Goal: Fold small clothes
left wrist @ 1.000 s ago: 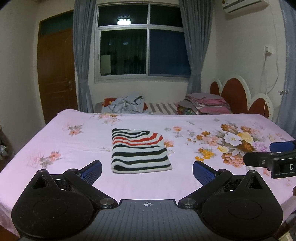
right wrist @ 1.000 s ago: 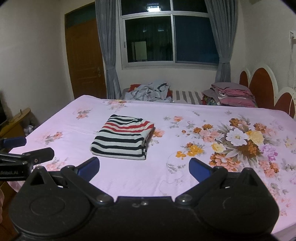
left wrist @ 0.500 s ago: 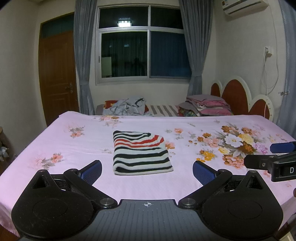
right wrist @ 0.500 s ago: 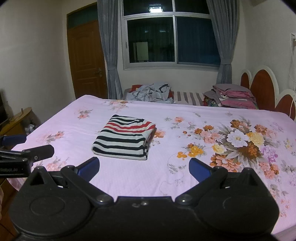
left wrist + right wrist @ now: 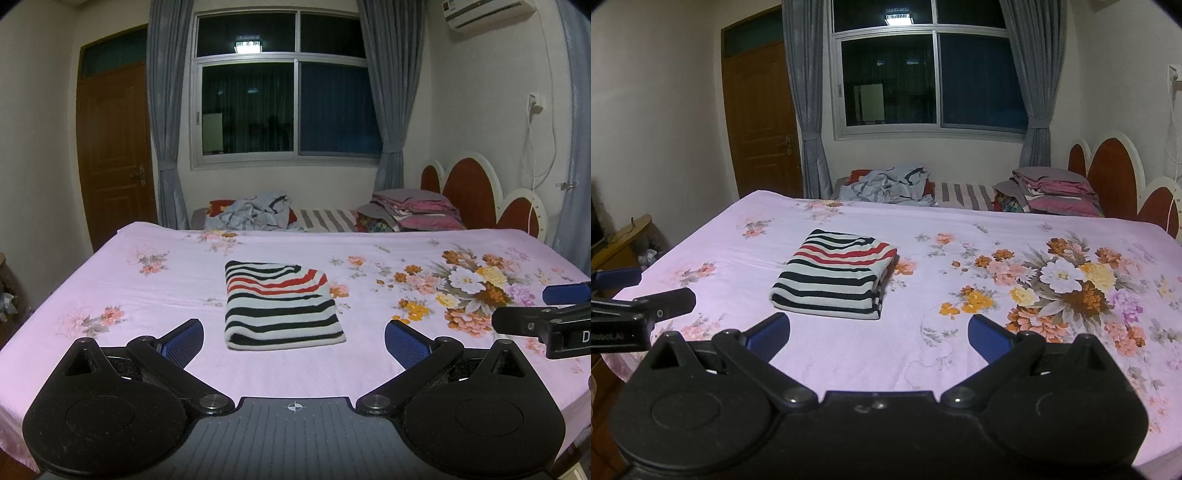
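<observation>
A folded garment with black, white and red stripes (image 5: 279, 305) lies flat on the pink floral bed sheet (image 5: 147, 280); it also shows in the right wrist view (image 5: 837, 274). My left gripper (image 5: 294, 341) is open and empty, held back from the garment's near edge. My right gripper (image 5: 878, 334) is open and empty, near and to the right of the garment. Each gripper shows at the edge of the other's view: the right gripper (image 5: 546, 314) and the left gripper (image 5: 635, 295).
A heap of loose grey-blue clothes (image 5: 251, 216) and a stack of folded pink and grey clothes (image 5: 413, 212) lie beyond the bed's far edge. A red and white headboard (image 5: 480, 192) stands at the right. A door (image 5: 114, 147) is at the left.
Both grippers have drawn back and risen a little from the bed; the garment looks smaller and lies still. Both stay open.
</observation>
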`<state>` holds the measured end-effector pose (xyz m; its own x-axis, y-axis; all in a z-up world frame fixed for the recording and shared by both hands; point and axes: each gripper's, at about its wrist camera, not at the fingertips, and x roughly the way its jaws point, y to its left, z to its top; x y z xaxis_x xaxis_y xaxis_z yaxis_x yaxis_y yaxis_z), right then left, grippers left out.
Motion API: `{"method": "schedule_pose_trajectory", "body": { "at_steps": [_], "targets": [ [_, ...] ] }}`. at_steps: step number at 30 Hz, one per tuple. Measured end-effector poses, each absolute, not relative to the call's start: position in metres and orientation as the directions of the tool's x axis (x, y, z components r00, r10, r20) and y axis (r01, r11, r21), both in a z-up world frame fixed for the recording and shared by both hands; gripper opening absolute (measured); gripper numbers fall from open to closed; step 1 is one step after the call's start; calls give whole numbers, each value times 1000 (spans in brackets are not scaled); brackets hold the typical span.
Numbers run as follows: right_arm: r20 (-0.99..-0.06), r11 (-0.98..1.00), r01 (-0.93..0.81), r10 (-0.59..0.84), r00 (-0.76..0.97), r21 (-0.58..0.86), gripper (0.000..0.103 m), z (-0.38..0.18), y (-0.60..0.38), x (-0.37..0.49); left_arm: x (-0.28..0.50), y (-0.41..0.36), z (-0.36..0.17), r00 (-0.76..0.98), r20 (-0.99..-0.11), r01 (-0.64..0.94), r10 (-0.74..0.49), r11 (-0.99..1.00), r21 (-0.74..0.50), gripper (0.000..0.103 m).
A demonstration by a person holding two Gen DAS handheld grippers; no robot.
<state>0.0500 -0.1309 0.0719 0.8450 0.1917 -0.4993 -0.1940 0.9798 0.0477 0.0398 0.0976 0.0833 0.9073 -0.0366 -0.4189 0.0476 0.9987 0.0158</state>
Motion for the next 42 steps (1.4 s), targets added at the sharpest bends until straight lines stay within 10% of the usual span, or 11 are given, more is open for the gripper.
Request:
{"method": "schedule_pose_trajectory", "body": {
  "at_steps": [42],
  "targets": [
    [-499, 979, -201, 196, 844, 45, 103, 73, -129, 55, 48, 103, 83, 911, -413, 21, -5, 999, 33, 103]
  ]
}}
